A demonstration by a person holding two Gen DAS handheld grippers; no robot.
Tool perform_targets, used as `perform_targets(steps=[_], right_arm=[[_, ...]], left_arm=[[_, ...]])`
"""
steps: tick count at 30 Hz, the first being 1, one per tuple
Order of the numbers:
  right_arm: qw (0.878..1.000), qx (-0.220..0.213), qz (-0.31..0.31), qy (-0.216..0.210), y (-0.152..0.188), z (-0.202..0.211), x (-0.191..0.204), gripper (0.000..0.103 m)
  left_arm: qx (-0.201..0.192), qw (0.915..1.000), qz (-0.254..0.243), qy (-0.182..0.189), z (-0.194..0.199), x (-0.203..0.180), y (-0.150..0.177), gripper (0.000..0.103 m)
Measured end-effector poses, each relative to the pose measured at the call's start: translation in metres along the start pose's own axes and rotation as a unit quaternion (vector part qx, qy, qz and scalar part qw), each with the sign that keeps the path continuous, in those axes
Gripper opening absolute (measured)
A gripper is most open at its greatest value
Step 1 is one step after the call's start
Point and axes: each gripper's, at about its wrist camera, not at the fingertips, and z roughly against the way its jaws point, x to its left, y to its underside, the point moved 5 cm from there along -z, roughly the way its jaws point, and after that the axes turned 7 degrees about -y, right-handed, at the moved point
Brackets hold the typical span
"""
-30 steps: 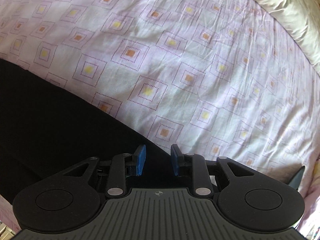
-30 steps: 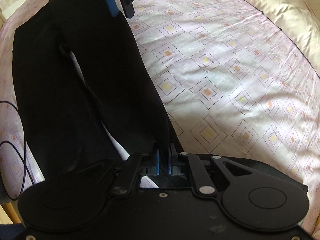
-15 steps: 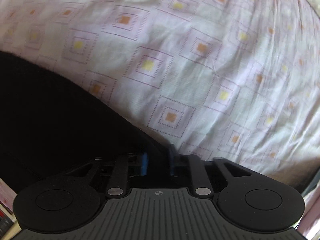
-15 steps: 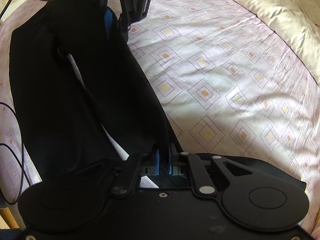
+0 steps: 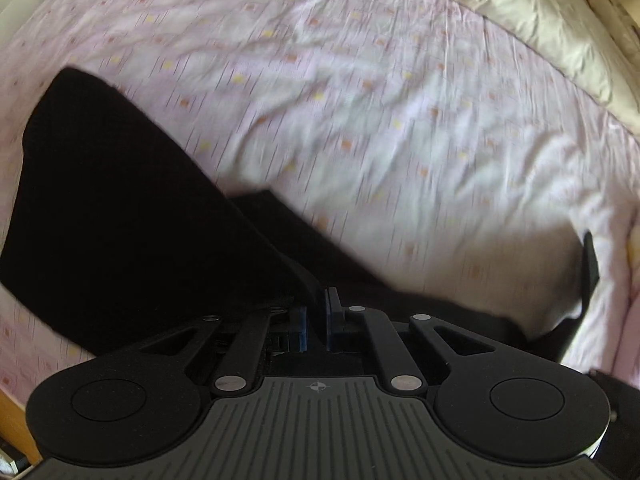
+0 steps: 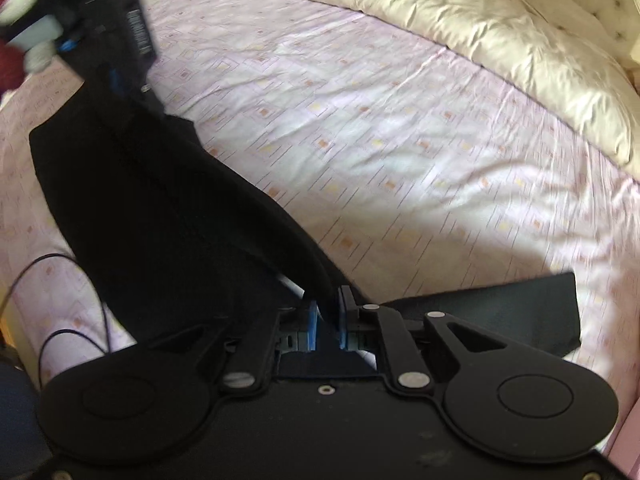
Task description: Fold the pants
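The black pants (image 6: pixel 160 216) lie on the pink patterned bed sheet (image 6: pixel 380 132), one edge lifted off it. My right gripper (image 6: pixel 326 324) is shut on a fold of the pants near me. My left gripper (image 5: pixel 316 320) is shut on another part of the pants (image 5: pixel 120 208). It also shows blurred at the top left of the right wrist view (image 6: pixel 116 80), holding the far end of the raised edge. Both views are motion-blurred.
A cream duvet (image 6: pixel 440 28) is bunched along the far side of the bed; it also shows in the left wrist view (image 5: pixel 520 20). A thin black cable (image 6: pixel 52 300) lies on the sheet at the left. A wooden edge (image 5: pixel 12 412) shows at the lower left.
My left gripper has shut on the pants' edge. Both grippers have risen, lifting that edge off the sheet, and more of the bed and the duvet is in view.
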Motion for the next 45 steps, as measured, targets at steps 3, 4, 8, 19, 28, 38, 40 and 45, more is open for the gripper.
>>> perform_targets(steps=[3, 4, 8, 19, 28, 38, 40, 45], right_arm=[[0.999, 0.024, -0.047, -0.010, 0.024, -0.011, 0.009, 0.014], [0.998, 0.033, -0.059, -0.010, 0.031, -0.016, 0.010, 0.014], [0.995, 0.047, -0.090, -0.017, 0.047, -0.016, 0.014, 0.015], [0.975, -0.028, -0.221, 0.013, 0.005, 0.028, -0.057, 0.040], [0.942, 0.027, -0.304, 0.142, -0.021, -0.031, -0.152, 0.043], [0.915, 0.071, -0.350, 0.186, -0.010, -0.082, -0.180, 0.034], [0.921, 0.068, -0.344, 0.172, -0.007, -0.077, -0.183, 0.003], [0.905, -0.002, -0.384, 0.181, 0.011, -0.009, -0.192, 0.002]], left_arm=[[0.034, 0.9994, 0.003, -0.003, -0.029, 0.009, 0.033, 0.007], [0.046, 0.9989, 0.006, -0.006, -0.040, 0.012, 0.041, 0.007], [0.064, 0.9977, 0.020, -0.009, -0.072, 0.020, 0.064, 0.008], [0.108, 0.9935, 0.003, -0.035, -0.108, 0.012, 0.041, 0.008], [0.145, 0.9866, -0.035, -0.066, -0.122, -0.009, 0.009, 0.007], [0.139, 0.9850, -0.057, -0.086, -0.118, -0.033, -0.007, 0.006], [0.139, 0.9852, -0.056, -0.083, -0.119, -0.034, -0.012, 0.006], [0.133, 0.9859, -0.065, -0.077, -0.117, -0.030, -0.011, 0.007]])
